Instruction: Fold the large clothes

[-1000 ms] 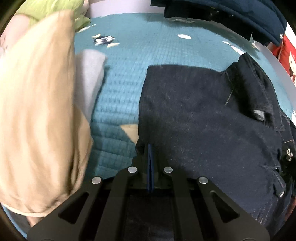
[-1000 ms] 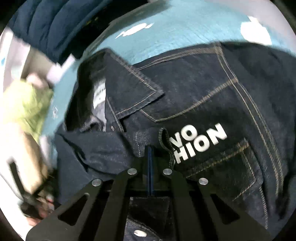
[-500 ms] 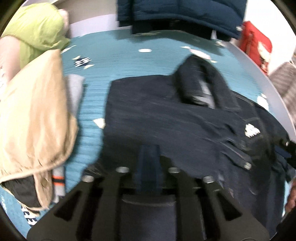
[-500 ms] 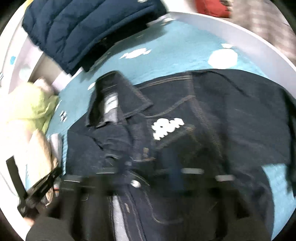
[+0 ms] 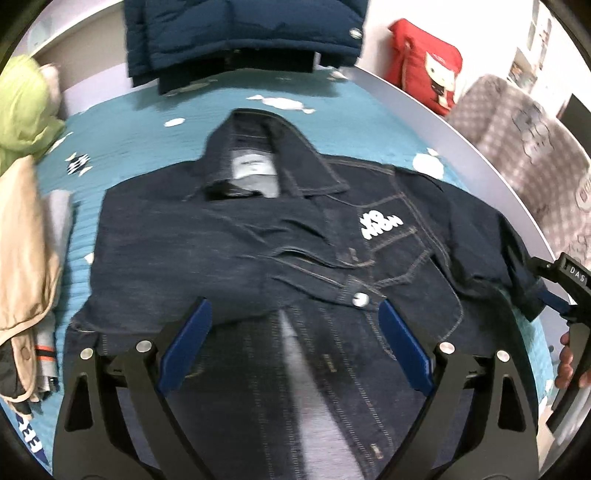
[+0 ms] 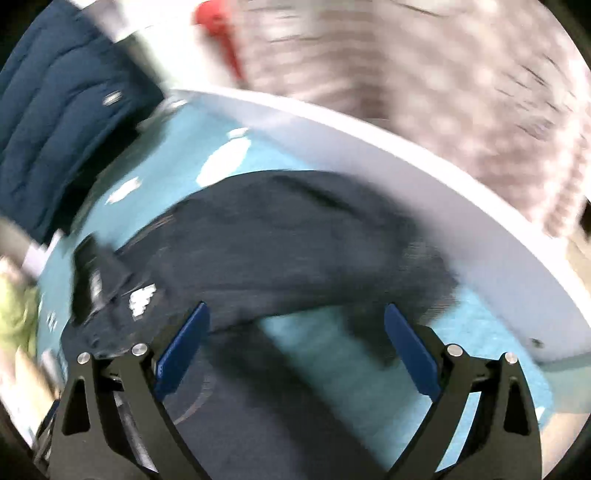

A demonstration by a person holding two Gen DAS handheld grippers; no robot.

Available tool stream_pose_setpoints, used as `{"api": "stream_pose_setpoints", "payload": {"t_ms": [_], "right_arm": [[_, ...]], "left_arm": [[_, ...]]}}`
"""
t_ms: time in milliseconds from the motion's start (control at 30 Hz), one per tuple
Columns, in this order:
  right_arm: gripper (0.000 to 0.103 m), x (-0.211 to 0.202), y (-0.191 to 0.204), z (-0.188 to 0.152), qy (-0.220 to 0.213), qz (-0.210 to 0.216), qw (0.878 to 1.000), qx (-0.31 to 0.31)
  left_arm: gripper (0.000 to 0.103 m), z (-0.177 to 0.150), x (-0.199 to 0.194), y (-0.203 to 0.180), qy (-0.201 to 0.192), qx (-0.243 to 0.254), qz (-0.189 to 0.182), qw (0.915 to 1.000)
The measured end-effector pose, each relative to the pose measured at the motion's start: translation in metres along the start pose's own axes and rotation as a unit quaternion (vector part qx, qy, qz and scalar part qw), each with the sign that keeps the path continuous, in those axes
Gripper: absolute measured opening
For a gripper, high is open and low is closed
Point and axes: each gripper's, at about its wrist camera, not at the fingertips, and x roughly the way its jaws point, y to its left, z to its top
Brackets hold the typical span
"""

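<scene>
A teal quilted bedspread [image 5: 147, 122] with white shapes covers the bed, white bed frame [image 5: 461, 129] curving along its right edge. Beyond sits a grey checked chair [image 5: 524, 133] (a red cushion [image 5: 424, 70] beside it), against a pale wall [image 5: 380, 14].

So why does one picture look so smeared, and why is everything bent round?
Right wrist view: heavy motion blur smears the denim jacket and the checked fabric; only the right gripper stays sharp. Left wrist view: mostly crisp, the jacket's white lettering slightly soft. Both views: fisheye lens curves the bed edge.
</scene>
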Motion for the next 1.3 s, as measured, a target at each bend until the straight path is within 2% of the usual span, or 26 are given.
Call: {"api": "stream_pose_setpoints", "payload": {"t_ms": [100, 167, 200, 233, 300, 367, 400, 433, 500, 533, 567, 633, 700, 800, 933, 967, 1067, 1200, 1300], "right_arm": [[0.090, -0.001, -0.030, 0.002, -0.004, -0.009, 0.999, 0.041], [0.070, 0.006, -0.043, 0.003, 0.009, 0.003, 0.998, 0.061], [0.054, 0.009, -0.046, 0.003, 0.018, 0.013, 0.997, 0.068], [0.044, 0.015, -0.049, 0.004, 0.027, 0.030, 0.996, 0.078], [0.042, 0.024, -0.049, 0.005, 0.031, 0.049, 0.995, 0.080], [0.036, 0.029, -0.047, 0.009, 0.020, 0.038, 0.996, 0.077], [0.023, 0.030, -0.047, 0.011, 0.009, 0.026, 0.997, 0.072], [0.007, 0.029, -0.046, 0.013, -0.001, 0.031, 0.997, 0.070], [0.005, 0.025, -0.044, 0.019, -0.012, 0.045, 0.996, 0.077], [0.004, 0.018, -0.042, 0.021, -0.026, 0.048, 0.996, 0.073], [0.004, 0.010, -0.037, 0.025, -0.041, 0.051, 0.996, 0.061], [0.004, -0.009, -0.024, 0.034, -0.069, 0.054, 0.996, 0.029], [0.004, -0.028, -0.010, 0.045, -0.091, 0.070, 0.993, 0.007], [0.004, -0.048, 0.007, 0.058, -0.118, 0.084, 0.989, -0.021], [0.004, -0.070, 0.024, 0.082, -0.148, 0.105, 0.983, -0.040], [0.004, -0.072, 0.030, 0.088, -0.153, 0.108, 0.981, -0.047], [0.004, -0.081, 0.046, 0.101, -0.167, 0.121, 0.976, -0.065], [0.004, -0.088, 0.074, 0.112, -0.170, 0.150, 0.970, -0.089], [0.004, -0.097, 0.098, 0.112, -0.158, 0.197, 0.963, -0.099]], "left_arm": [[0.092, 0.000, 0.008, -0.014, 0.010, 0.008, -0.011, 0.9999], [0.092, 0.000, 0.013, -0.022, 0.014, 0.014, -0.016, 0.9997], [0.092, 0.001, 0.017, -0.026, 0.017, 0.017, -0.018, 0.9995], [0.092, 0.002, 0.020, -0.030, 0.020, 0.020, -0.021, 0.9994], [0.092, 0.006, 0.025, -0.037, 0.024, 0.022, -0.031, 0.9990], [0.092, 0.011, 0.030, -0.043, 0.026, 0.022, -0.043, 0.9985], [0.091, 0.015, 0.033, -0.047, 0.028, 0.023, -0.051, 0.9980], [0.091, 0.020, 0.037, -0.051, 0.029, 0.023, -0.060, 0.9975], [0.089, 0.028, 0.045, -0.057, 0.032, 0.024, -0.068, 0.9969], [0.084, 0.032, 0.048, -0.061, 0.034, 0.026, -0.072, 0.9965], [0.071, 0.037, 0.053, -0.065, 0.037, 0.029, -0.079, 0.9958], [0.060, 0.049, 0.066, -0.074, 0.052, 0.030, -0.096, 0.9936], [0.037, 0.064, 0.079, -0.083, 0.059, 0.023, -0.118, 0.9910], [0.018, 0.084, 0.096, -0.098, 0.070, 0.020, -0.151, 0.9858], [0.015, 0.105, 0.127, -0.121, 0.096, 0.014, -0.188, 0.9774], [0.011, 0.106, 0.136, -0.127, 0.103, 0.018, -0.188, 0.9766], [0.006, 0.095, 0.183, -0.140, 0.154, 0.026, -0.156, 0.9753], [0.006, 0.090, 0.191, -0.140, 0.140, 0.021, -0.153, 0.9781], [0.005, 0.093, 0.193, -0.140, 0.141, 0.021, -0.155, 0.9775]]}}
